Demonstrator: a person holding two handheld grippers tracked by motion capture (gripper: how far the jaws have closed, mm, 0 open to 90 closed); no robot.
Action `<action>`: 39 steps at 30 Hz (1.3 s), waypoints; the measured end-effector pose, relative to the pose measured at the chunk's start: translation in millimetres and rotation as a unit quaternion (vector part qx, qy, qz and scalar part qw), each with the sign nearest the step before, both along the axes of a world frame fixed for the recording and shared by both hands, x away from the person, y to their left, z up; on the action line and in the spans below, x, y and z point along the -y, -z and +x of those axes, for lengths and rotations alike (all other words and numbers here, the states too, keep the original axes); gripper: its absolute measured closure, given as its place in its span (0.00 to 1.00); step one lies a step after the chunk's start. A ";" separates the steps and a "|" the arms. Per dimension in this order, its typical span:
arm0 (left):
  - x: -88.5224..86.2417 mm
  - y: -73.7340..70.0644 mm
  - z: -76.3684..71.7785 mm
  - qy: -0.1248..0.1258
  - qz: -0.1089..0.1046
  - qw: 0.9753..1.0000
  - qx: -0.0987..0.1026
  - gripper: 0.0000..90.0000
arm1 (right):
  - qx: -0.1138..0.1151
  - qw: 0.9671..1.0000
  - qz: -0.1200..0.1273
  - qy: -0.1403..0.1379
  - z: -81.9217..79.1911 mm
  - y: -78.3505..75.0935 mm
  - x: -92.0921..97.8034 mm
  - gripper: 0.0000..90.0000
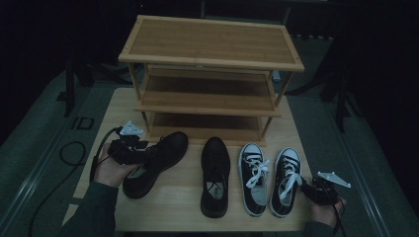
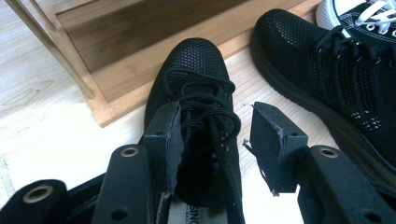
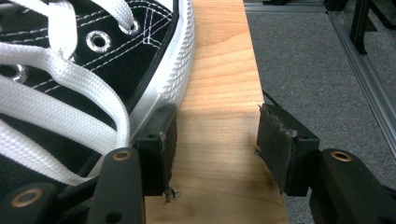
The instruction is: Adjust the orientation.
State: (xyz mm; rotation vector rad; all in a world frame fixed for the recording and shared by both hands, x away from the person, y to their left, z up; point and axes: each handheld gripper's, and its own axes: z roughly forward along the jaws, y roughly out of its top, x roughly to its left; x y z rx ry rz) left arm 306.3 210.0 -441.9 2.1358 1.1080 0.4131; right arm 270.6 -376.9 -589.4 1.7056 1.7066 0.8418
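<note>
Four shoes lined up on a pale wooden table (image 1: 188, 210) before a three-shelf bamboo rack (image 1: 210, 44), seen from the high view. At lower left of that frame, left gripper (image 1: 144, 153) over the mouth of a black mesh shoe (image 1: 163, 155), toe angled toward the rack's bottom shelf. In the left gripper view, jaws wide apart astride the tongue and black laces (image 2: 205, 107), nothing clamped yet. At lower right, right gripper (image 1: 307, 187) low beside the outer black-and-white sneaker (image 1: 287, 173); in the right gripper view, jaws equally wide with only bare wood between them, one pad (image 3: 159, 144) just beside the ribbed white sole. Between the two, a second black shoe (image 1: 215, 173) and the matching sneaker (image 1: 253, 177), both untouched. Likely trouble: a close on the soft tongue or laces alone, leaving the shoe to sag, swing or slip free mid-lift; a toe catching the rack's front edge or its slim uprights; on the other side, a nudge pushing the sneaker toward the nearby table edge, or loose white laces (image 3: 56, 79) snagging on a pad. Smooth, light-grained tabletop; grey carpet (image 1: 346, 143) below; dark frame legs and a looped cable (image 1: 71, 150) at left; dim room beyond.
</note>
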 end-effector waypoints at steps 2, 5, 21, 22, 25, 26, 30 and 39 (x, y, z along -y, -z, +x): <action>0.7 -1.3 -1.2 0.002 -0.004 1.000 0.001 0.60 | 0.000 1.000 0.000 0.000 0.0 0.0 0.0 0.52; 3.5 -4.3 -4.0 0.012 -0.005 1.000 0.003 0.60 | 0.000 1.000 0.000 0.000 0.0 0.0 0.0 0.52; 20.3 -15.6 -10.1 0.044 -0.016 0.999 0.003 0.60 | 0.000 1.000 0.000 0.002 0.0 0.0 -0.3 0.52; 21.4 -16.2 -10.4 0.046 -0.018 0.999 0.003 0.60 | 0.000 1.000 -0.001 0.001 0.0 0.0 -0.3 0.52; 24.2 -17.1 -9.8 0.050 -0.018 0.999 0.003 0.60 | 0.000 1.000 0.000 0.001 0.0 0.0 -0.1 0.52; 24.8 -16.9 -9.4 0.050 -0.018 0.999 0.002 0.60 | 0.000 1.000 0.000 0.001 0.0 0.0 -0.1 0.52; 27.4 -16.3 -8.8 0.053 -0.018 0.998 0.001 0.59 | 0.000 1.000 0.000 0.001 0.0 0.0 -0.2 0.52; 41.5 -17.5 -8.4 0.069 -0.008 0.998 0.001 0.59 | 0.001 1.000 -0.001 0.000 0.2 0.1 0.2 0.52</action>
